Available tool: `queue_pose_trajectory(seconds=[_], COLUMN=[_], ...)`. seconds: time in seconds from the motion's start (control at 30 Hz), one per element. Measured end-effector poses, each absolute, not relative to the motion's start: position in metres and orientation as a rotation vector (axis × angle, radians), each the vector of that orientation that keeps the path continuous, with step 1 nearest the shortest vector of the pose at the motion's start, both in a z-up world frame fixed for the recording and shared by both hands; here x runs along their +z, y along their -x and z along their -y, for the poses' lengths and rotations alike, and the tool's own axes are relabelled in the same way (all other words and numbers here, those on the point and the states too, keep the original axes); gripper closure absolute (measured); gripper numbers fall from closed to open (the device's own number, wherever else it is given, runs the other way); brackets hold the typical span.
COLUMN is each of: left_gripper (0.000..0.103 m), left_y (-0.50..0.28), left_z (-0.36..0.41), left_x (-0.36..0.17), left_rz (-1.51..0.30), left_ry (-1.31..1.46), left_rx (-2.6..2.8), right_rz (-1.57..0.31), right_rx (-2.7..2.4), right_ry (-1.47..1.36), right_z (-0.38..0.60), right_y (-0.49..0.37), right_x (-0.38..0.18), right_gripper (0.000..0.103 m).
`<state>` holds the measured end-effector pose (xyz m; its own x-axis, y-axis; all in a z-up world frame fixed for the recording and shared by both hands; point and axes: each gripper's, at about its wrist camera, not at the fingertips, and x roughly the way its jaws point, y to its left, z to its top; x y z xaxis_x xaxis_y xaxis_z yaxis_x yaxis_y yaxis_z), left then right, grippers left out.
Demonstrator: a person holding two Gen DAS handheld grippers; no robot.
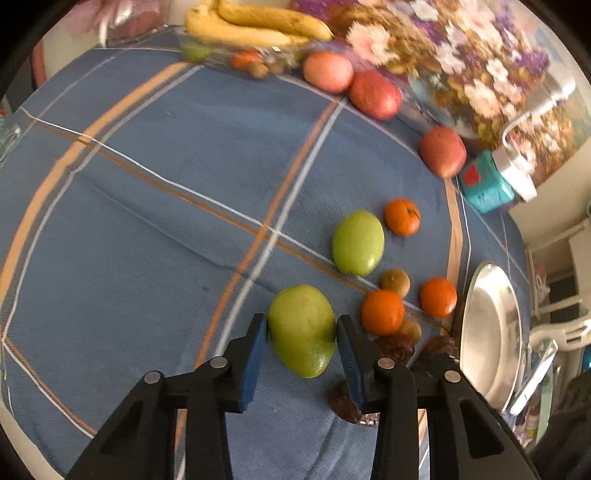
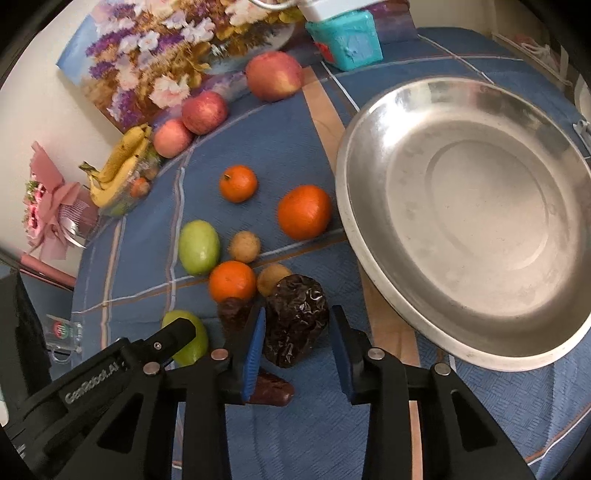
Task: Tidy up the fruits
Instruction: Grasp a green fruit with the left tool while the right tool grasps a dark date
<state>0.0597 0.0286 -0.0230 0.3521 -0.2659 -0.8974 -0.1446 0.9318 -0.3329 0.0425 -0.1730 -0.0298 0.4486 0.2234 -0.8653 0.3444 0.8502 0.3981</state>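
My left gripper (image 1: pixel 301 334) has its blue pads against both sides of a green fruit (image 1: pixel 301 328) that rests on the blue cloth. A second green fruit (image 1: pixel 357 242), three oranges (image 1: pixel 382 312) and small brown fruits (image 1: pixel 395 282) lie just beyond. My right gripper (image 2: pixel 297 332) is open around a dark wrinkled date (image 2: pixel 297 319), with a gap on the right side. The steel bowl (image 2: pixel 369 229) stands empty to the right. The left gripper also shows in the right wrist view (image 2: pixel 173 338), at the green fruit (image 2: pixel 195 345).
Three red apples (image 1: pixel 375 94) line the far edge by a flower painting (image 1: pixel 461 62). Bananas (image 1: pixel 255 24) lie on a glass dish at the back. A teal box (image 1: pixel 484 184) stands at the far right. More dates (image 2: pixel 271 387) lie under my right gripper.
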Motion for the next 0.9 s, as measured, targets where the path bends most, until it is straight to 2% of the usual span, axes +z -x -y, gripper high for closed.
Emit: queue_pose_trajectory(seconds=[0.6,0.9], left_gripper=[0.062,0.062], left_y=[-0.075,-0.092], left_z=[-0.041,-0.028], left_x=[-0.004,0.001], left_rz=[-1.172,-1.143], left_ry=[0.435,0.455], left_rx=[-0.02,0.009], right_rz=[-0.991,-0.985], right_rx=[-0.091,-0.091], right_ry=[-0.49,-0.467], right_z=[0.166,0.166], right_y=[-0.063,-0.07], right_x=[0.03,0.031], right_gripper=[0.067,0.067])
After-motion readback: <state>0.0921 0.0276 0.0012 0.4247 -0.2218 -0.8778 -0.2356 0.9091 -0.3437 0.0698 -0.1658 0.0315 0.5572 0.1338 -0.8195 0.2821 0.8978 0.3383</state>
